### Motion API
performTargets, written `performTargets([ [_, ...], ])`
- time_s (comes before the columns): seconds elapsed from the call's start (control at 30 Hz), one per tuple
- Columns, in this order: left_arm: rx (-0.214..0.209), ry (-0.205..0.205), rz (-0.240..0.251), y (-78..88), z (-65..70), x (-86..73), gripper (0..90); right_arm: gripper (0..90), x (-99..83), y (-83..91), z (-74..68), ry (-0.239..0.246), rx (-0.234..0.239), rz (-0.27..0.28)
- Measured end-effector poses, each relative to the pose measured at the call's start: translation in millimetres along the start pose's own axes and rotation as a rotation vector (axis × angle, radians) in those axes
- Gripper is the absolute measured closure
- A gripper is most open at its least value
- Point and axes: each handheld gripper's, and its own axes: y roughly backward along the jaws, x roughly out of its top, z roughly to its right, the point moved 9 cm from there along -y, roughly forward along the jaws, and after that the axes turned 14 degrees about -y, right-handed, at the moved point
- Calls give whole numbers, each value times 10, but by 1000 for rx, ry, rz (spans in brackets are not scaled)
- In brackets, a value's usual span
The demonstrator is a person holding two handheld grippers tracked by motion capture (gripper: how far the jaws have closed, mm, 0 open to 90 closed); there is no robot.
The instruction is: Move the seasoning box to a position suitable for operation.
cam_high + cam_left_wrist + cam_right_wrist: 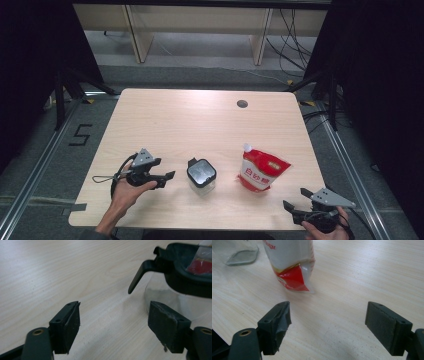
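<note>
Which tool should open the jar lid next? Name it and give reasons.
Left. The left tool is open and points at the jar close beside it, near the lid's latch. The right tool sits near the table edge, behind the sugar pouch.

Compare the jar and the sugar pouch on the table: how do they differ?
The jar is clear with a black clip lid; the sugar pouch is opaque red and white with a white spout. The jar stands upright; the pouch lies flat. The jar looks rigid, the pouch soft. Both rest untouched on the table.
</note>
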Motion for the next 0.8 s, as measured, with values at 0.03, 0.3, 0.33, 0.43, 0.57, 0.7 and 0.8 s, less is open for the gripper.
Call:
performTargets([
  [0.03,3,-8,9,2,-15,45,286,215,1,-4,13,10,-5,1],
  [0.3,-14,-9,46,-10,-41,286,487,220,-11,0,5,-5,-5,-9],
  [0.33,-19,-26,46,-19,-39,315,487,220,-11,0,5,-5,-5,-9],
  [0.43,-25,-68,28,-86,-6,406,636,221,-1,-4,18,-4,-7,-3],
  [0.57,-39,-100,32,-181,74,591,743,221,-1,-2,23,4,-8,-4],
  [0.7,-54,-106,44,-251,145,716,828,222,-7,0,24,-3,-14,-8],
  [0.8,-59,-118,39,-319,183,797,876,221,3,2,47,7,-19,0],
])
